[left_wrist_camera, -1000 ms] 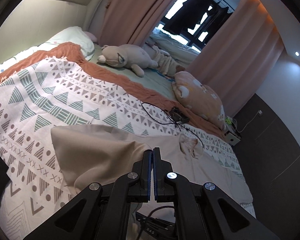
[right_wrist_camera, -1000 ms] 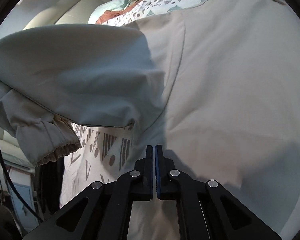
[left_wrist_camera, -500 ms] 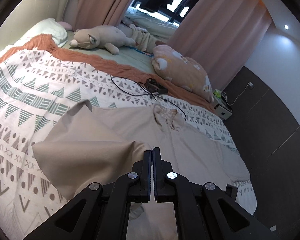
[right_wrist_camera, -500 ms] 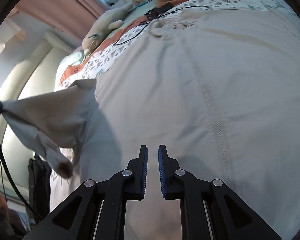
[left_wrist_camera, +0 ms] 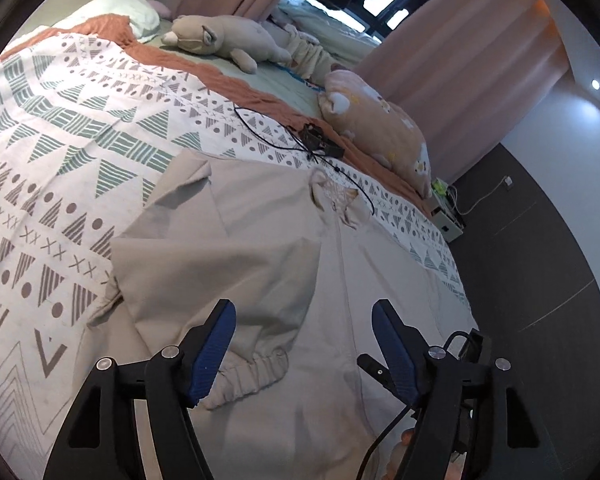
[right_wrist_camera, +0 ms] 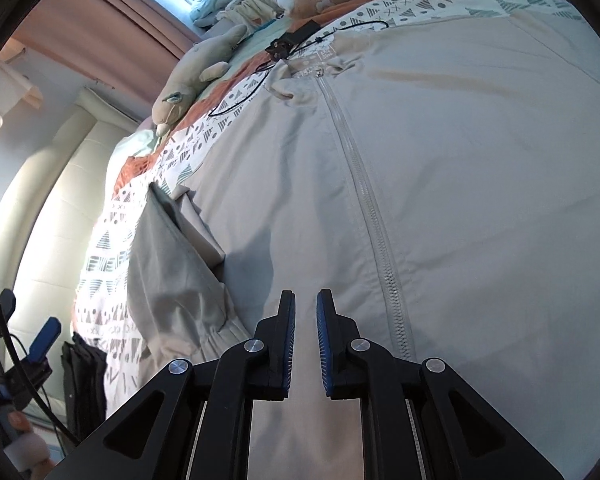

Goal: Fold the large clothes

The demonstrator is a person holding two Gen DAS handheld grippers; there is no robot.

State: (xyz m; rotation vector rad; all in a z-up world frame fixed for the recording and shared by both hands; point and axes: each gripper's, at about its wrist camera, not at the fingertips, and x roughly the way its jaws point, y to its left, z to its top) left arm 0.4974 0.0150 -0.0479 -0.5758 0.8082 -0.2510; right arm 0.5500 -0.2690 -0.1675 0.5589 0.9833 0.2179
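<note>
Patterned bedspread [left_wrist_camera: 80, 128] carries one beige jacket [left_wrist_camera: 380, 280], spread flat near its foot edge, one sleeve [left_wrist_camera: 220, 280] folded across the front. I count two plush toys. My left gripper [left_wrist_camera: 304, 344] gapes wide, empty; my right gripper [right_wrist_camera: 305, 344] stands slightly parted, gripping nothing.

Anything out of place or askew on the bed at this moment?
Yes: a black cable with a small black device lies across the patterned bedspread, and its end trails onto the beige jacket at the collar. It could snag in the fold. The folded-in sleeve lies somewhat crooked and rumpled.
</note>
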